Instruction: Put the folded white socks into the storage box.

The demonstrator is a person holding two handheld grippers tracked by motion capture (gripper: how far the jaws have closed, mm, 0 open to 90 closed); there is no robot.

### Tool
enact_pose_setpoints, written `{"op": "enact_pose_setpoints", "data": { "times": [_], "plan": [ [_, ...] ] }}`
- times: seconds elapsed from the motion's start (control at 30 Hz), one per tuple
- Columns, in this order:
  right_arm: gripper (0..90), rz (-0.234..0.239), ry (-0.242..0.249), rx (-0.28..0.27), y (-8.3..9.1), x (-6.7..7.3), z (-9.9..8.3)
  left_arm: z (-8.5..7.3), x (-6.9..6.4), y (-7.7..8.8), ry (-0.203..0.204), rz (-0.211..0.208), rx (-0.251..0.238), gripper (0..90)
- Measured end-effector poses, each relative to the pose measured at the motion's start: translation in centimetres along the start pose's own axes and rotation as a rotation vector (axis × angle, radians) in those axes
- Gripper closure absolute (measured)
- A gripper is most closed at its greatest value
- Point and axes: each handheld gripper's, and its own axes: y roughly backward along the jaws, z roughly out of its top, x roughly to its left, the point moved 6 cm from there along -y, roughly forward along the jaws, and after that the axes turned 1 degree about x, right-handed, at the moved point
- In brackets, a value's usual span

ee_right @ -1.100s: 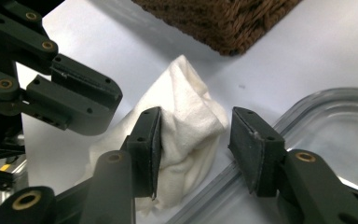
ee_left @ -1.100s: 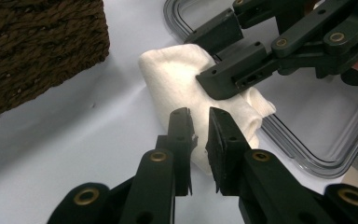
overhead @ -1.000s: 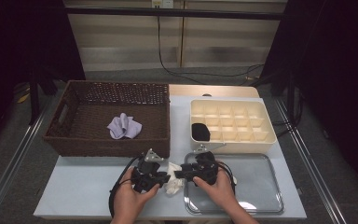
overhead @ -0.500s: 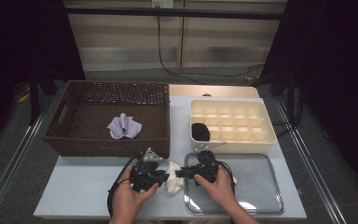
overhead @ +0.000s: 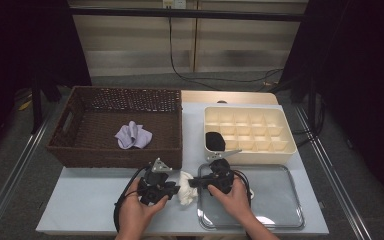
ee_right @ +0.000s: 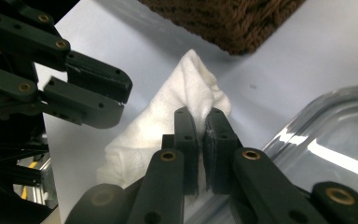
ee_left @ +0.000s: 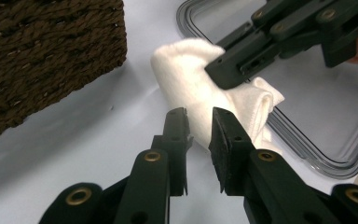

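**White cloth pinched at tray's edge**

The right hand-held gripper (ee_right: pixel 200 123) is clamped on the cloth (overhead: pixel 186 186) lying on the counter (overhead: pixel 80 210) beside the tray (overhead: pixel 280 210) — the left hand-held gripper (ee_left: pixel 199 128) stands slightly apart at its other end. Likely next — closing the left on a fold.

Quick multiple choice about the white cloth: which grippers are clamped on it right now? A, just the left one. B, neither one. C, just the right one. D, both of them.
C: in the right gripper view the right gripper has its jaws pressed shut on a fold of the white cloth, while in the left gripper view the left gripper has its jaws apart, with a visible gap, just in front of the cloth.
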Motion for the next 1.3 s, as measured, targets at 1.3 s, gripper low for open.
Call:
{"op": "enact_pose_setpoints", "data": {
  "times": [1.3],
  "plan": [
    [64.1, 0.018, -0.110, -0.017, -1.2, -0.6, -0.5, -0.4, -0.6, -1.4, -0.016, -0.010, 0.026, 74.6]
  ]
}}
